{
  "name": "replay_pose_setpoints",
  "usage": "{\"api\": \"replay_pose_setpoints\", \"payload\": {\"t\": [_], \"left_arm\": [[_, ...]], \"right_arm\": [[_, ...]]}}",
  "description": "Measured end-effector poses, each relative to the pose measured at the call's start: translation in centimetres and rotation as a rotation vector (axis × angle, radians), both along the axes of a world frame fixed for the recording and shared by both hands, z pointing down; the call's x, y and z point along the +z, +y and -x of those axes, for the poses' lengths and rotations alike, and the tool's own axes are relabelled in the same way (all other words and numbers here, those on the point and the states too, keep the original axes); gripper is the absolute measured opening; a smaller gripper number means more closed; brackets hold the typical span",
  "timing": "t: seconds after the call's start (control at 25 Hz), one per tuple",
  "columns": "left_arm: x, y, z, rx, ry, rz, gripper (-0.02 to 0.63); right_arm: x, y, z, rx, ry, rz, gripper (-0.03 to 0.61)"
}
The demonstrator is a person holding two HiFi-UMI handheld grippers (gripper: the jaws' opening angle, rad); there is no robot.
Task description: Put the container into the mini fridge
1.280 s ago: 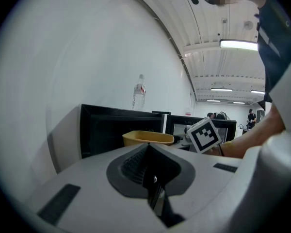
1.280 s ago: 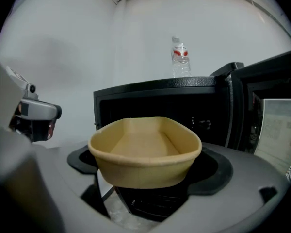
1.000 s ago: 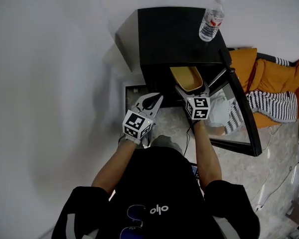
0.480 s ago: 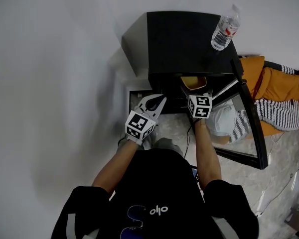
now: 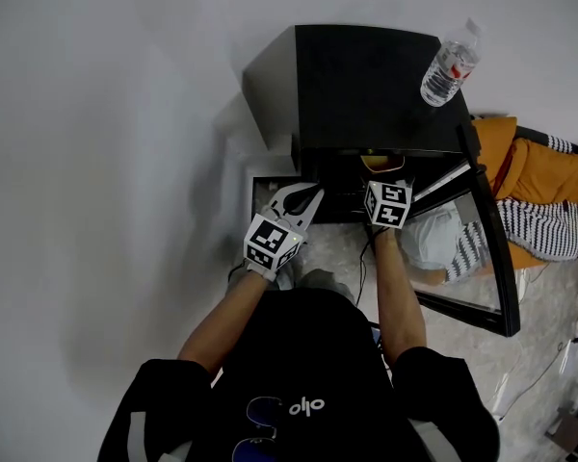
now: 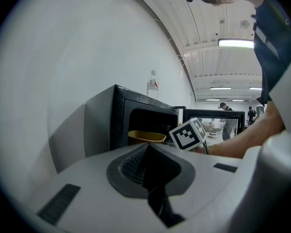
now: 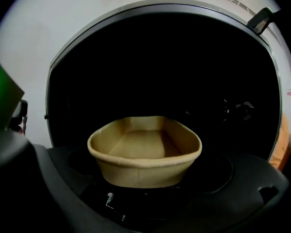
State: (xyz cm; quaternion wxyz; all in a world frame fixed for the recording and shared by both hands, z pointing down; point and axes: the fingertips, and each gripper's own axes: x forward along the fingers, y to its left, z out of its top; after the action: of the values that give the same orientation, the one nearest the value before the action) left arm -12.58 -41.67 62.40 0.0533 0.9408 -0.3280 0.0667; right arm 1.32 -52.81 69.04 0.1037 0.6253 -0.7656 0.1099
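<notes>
Here the right hand-held gripper (image 7: pixel 143 192) clamps an empty tan container (image 7: pixel 145 152); left hand-held gripper (image 6: pixel 149 176) closed, empty.

We hold both arms out in front of the body, elbows bent. Our left forearm (image 5: pixel 233 301) angles forward and inward to the left tool (image 5: pixel 308 192), whose marker cube (image 5: pixel 270 242) faces up. Its jaws are closed together with nothing between them, tips pointing forward and slightly right. Our right forearm (image 5: pixel 397 287) runs almost straight ahead to the right tool (image 5: pixel 385 179), with its own cube (image 5: pixel 386 203) face-up too. That tool reaches a little further forward than the left, and its jaws are clamped on the near wall of the tan container (image 7: pixel 144 154), held level. The two tools sit side by side, near but apart.
</notes>
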Motion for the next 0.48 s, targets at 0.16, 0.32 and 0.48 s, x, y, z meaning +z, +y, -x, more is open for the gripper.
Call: {"api": "replay_pose_setpoints", "payload": {"t": [0.16,0.32,0.48], "left_arm": [[0.04,-0.43,0.55,-0.008,0.004,-0.001,0.006],[0.17,-0.67,0.72,-0.008,0.003,-0.004,0.006],[0.32,-0.51,1.02,-0.012,0.005,-0.002,0.006]], "right_arm": [[0.20,-0.28,0.06,0.011,0.032,0.005,0.551],[0.15,-0.40,0.28,0.013,0.037,-0.003,0.552],[0.19,-0.26,0.02,0.036,0.025,-0.013,0.554]]}}
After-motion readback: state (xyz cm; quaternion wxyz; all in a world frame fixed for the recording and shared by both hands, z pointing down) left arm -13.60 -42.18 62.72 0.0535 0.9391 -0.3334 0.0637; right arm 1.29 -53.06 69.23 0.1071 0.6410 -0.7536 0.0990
